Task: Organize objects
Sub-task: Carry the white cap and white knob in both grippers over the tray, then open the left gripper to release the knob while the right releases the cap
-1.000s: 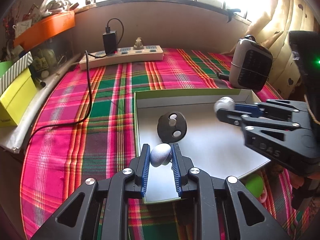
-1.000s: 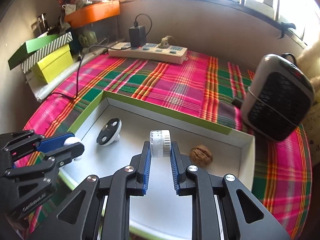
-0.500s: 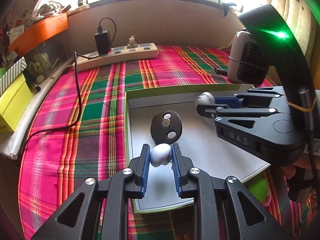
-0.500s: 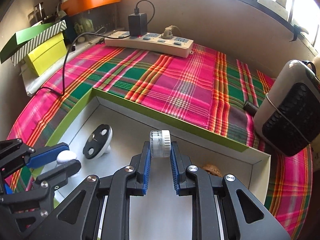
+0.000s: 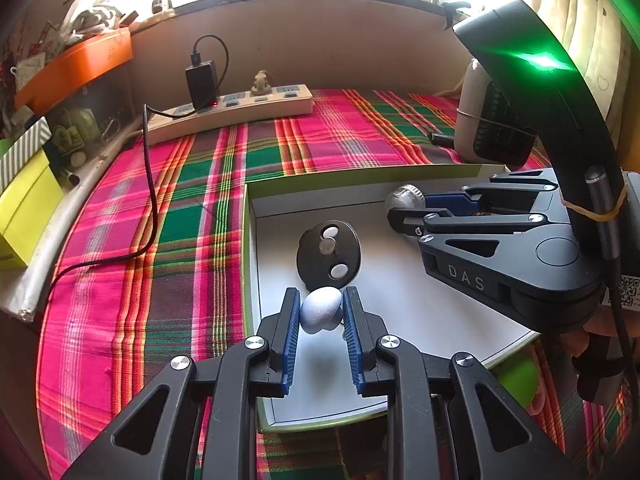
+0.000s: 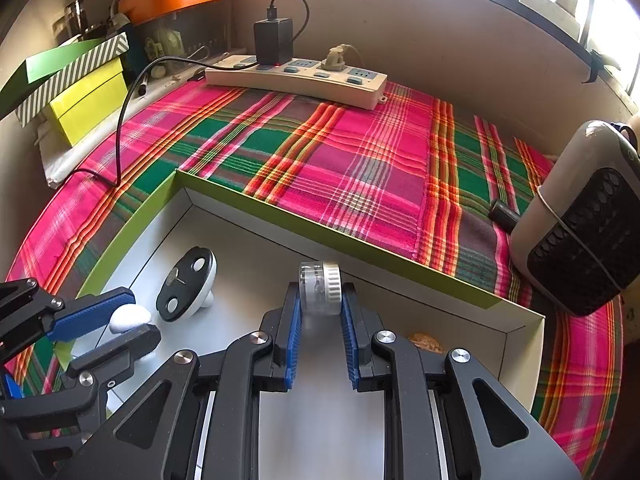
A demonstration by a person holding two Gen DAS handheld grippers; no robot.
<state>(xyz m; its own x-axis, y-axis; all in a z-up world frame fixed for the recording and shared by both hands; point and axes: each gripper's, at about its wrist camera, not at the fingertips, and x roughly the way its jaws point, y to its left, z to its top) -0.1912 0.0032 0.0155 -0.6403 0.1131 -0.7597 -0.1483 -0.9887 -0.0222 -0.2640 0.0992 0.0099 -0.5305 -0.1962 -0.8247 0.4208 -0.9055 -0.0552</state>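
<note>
A shallow white box with green sides [image 5: 245,240] [image 6: 328,236] lies on the plaid cloth. My left gripper [image 5: 320,312] is shut on a white egg-shaped object [image 5: 320,308], held over the box's near left part; it also shows in the right wrist view [image 6: 130,317]. My right gripper [image 6: 320,300] is shut on a small clear jar with a white ribbed lid [image 6: 320,286], over the box's far side; the jar also shows in the left wrist view [image 5: 405,197]. A black round disc with white spots [image 5: 329,255] [image 6: 186,284] rests in the box. A walnut [image 6: 425,342] lies in it, partly hidden.
A white power strip with a black charger [image 5: 232,112] [image 6: 296,76] lies at the back, its cable trailing left. A grey heater [image 6: 580,216] [image 5: 492,128] stands right. Yellow and striped boxes [image 6: 80,92] sit at left. A green ball [image 5: 516,380] lies beside the box.
Both grippers moved forward and lower over the box, still holding their objects. The right gripper moved left toward the box's far edge.
</note>
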